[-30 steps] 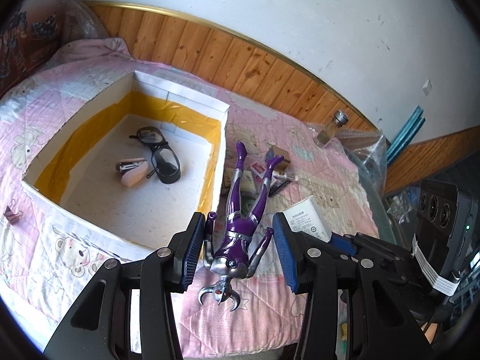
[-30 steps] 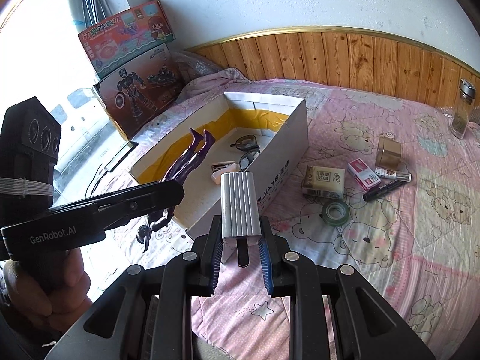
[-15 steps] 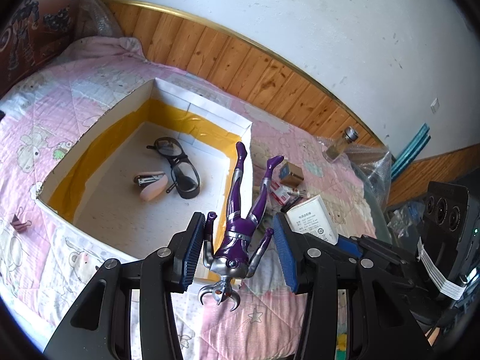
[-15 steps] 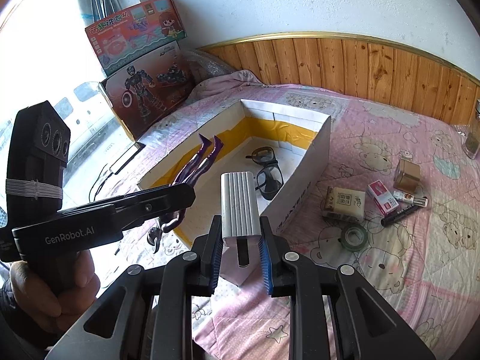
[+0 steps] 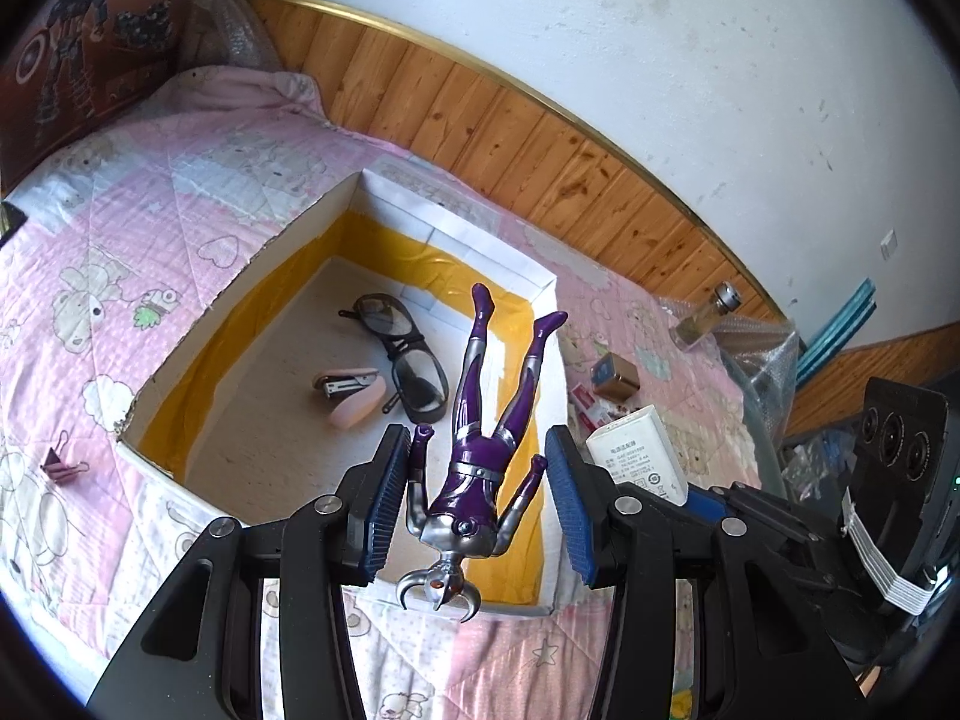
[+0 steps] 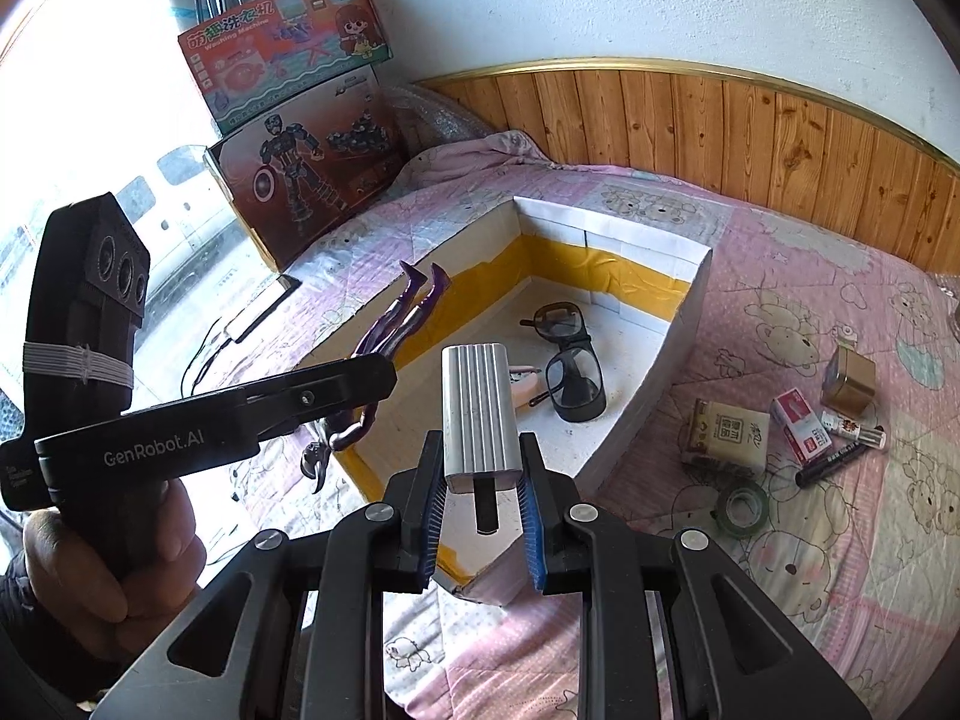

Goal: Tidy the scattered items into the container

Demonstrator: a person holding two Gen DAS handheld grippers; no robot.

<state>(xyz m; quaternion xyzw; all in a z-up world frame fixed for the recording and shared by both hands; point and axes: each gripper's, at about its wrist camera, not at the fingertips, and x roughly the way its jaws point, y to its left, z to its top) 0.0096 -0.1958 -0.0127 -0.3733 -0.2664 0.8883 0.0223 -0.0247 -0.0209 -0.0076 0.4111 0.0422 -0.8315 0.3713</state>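
Above a pink quilted bed, a purple and silver toy figure (image 5: 480,450) is gripped head-down by its arms in the widely spread left gripper (image 5: 474,504), legs angled over the open white box (image 5: 300,222) lined with yellow tape. A ribbed silver power bank (image 6: 477,408) is clamped upright in the narrowly closed right gripper (image 6: 480,504) beside the box's near corner. Dark glasses (image 5: 402,348) and a pink stapler (image 5: 354,399) are seen lying inside. A marker (image 6: 831,465), tape roll (image 6: 741,507) and small cartons (image 6: 729,435) are scattered on the quilt.
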